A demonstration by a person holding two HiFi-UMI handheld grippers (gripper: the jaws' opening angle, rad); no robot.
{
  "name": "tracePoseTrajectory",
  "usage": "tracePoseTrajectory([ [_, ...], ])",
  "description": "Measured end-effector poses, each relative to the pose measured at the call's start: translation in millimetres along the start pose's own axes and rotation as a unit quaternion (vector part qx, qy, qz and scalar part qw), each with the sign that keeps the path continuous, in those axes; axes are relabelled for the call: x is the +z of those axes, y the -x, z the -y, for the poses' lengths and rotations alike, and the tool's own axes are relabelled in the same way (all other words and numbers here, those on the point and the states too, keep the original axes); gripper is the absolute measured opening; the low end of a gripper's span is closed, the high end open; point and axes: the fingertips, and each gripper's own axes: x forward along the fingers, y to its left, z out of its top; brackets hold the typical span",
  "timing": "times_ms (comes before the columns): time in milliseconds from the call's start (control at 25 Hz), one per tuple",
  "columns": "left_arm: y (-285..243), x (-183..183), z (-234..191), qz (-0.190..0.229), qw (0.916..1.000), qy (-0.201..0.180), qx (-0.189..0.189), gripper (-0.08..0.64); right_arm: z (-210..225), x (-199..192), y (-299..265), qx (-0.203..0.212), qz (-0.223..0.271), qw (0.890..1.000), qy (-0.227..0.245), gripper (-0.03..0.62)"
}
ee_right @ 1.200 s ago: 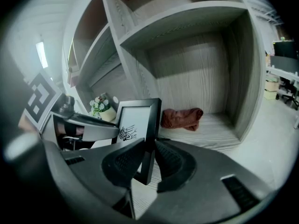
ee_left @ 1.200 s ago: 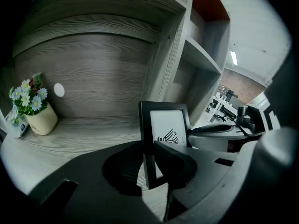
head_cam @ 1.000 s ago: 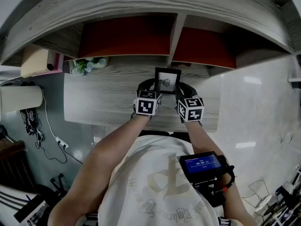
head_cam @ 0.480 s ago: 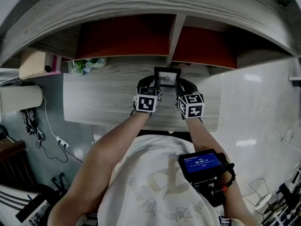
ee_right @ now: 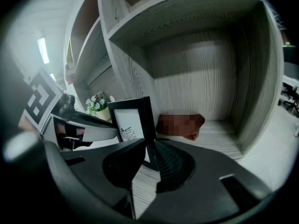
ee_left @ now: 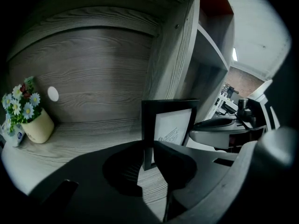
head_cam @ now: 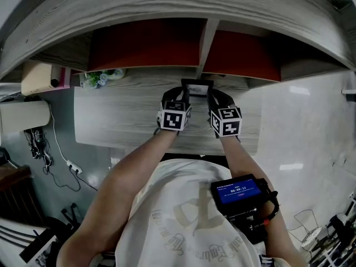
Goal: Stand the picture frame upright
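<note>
Jaws nearly closed, the left gripper [ee_left: 147,147] pinches one side edge and the right gripper [ee_right: 150,149] the other of the black rectangular picture frame [head_cam: 197,87], upright on the grey wood-grain desk [head_cam: 111,121].

A grey wood-grain desk [head_cam: 111,121] runs beneath a matching grey wood-grain shelf unit [head_cam: 167,4]. The unit's open compartments have dark red back panels [head_cam: 144,46] and are split by an upright grey divider [head_cam: 206,43]. At the desk's back left stands a cream pot of white and yellow flowers [ee_left: 33,122], near a small white round disc [ee_left: 53,94] on the back board. To the right lies a glossy pale floor [head_cam: 300,132] with light reflections. To the left is a grey floor [head_cam: 83,154] with a trailing white cable [head_cam: 55,143]. A bright ceiling light strip [ee_right: 43,50] glows beyond the shelves.
</note>
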Motion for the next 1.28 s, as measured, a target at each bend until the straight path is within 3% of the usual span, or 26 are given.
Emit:
tracePoseTrajectory([
  [880, -7, 1, -3, 0.004, 1.0, -0.003, 0.002, 0.083, 5, -1, -8, -0.003, -0.004, 1.0, 0.003, 0.064],
  [1040, -6, 2, -3, 0.0, 1.0, -0.004, -0.005, 0.124, 5, 0, -8, -0.009, -0.005, 1.0, 0.013, 0.064],
  [1120, -6, 1, -6, 0.0, 1.0, -0.002, -0.003, 0.124, 6, 2, -9, -0.011, -0.003, 1.0, 0.013, 0.1],
  [1280, -4, 0, -9, 0.001, 1.0, 0.0, 0.001, 0.124, 9, 2, -5, -0.014, -0.002, 1.0, 0.012, 0.1],
])
